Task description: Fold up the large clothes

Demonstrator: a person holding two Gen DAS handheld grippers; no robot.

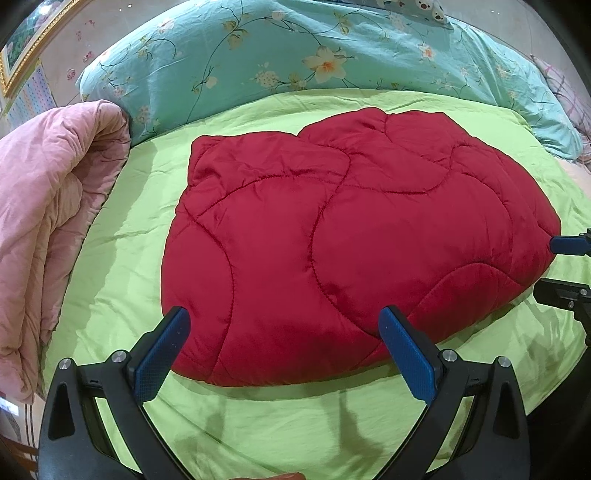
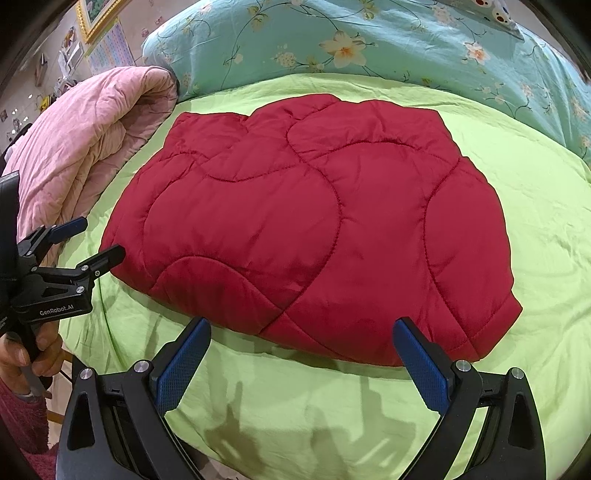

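A red quilted puffy jacket (image 1: 332, 236) lies folded into a compact block on the lime green sheet (image 1: 258, 424); it also shows in the right wrist view (image 2: 314, 229). My left gripper (image 1: 284, 321) is open and empty, its blue pads just above the jacket's near edge. My right gripper (image 2: 301, 332) is open and empty at the jacket's near edge. In the left wrist view the right gripper (image 1: 561, 266) shows at the right edge beside the jacket. In the right wrist view the left gripper (image 2: 92, 240) shows at the left, held by a hand, open.
A folded pink quilt (image 1: 48, 229) lies at the left of the bed, also in the right wrist view (image 2: 85, 147). A teal floral duvet (image 1: 314, 55) runs along the back. A gold-framed picture (image 2: 96, 14) hangs on the wall.
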